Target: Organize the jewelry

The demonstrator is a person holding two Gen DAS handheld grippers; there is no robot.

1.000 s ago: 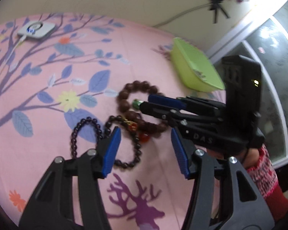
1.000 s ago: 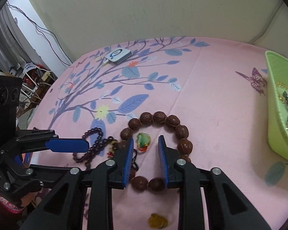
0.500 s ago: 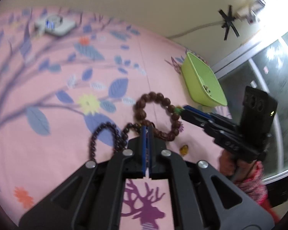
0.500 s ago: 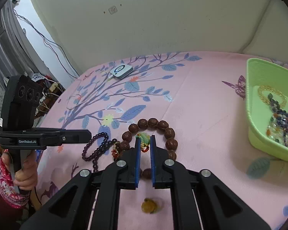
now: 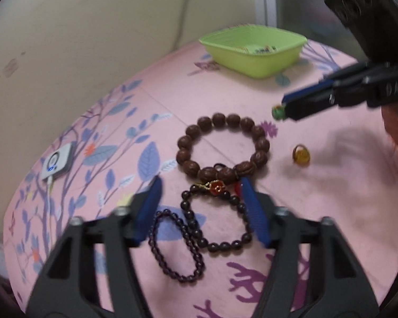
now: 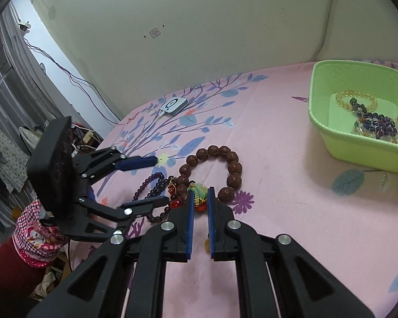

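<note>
My left gripper (image 5: 201, 185) hovers over a dark bead bracelet (image 5: 220, 238) with a red and gold charm; its jaws are opening, the bracelet lies between them, and the pads do not press on it. A thin purple bracelet (image 5: 172, 246) overlaps it. Just beyond lies a big brown bead bracelet (image 5: 223, 148). My right gripper (image 6: 201, 193) is shut on a green bead charm (image 6: 200, 189) with gold and red beads, held above the brown bracelet's (image 6: 233, 168) near edge. The left gripper (image 6: 160, 180) stands at its left. An amber ring (image 5: 301, 155) lies on the pink cloth.
A green tray (image 6: 315, 106) with several bracelets stands at the back right. A white device (image 6: 173, 104) with a cable lies near the wall. A hand in a patterned sleeve (image 6: 39, 228) holds the left gripper at the table's left edge.
The right gripper shut on the green charm inside the brown bracelet and lifted it. The left gripper shut, rolled, then opened again over the dark bracelet.
</note>
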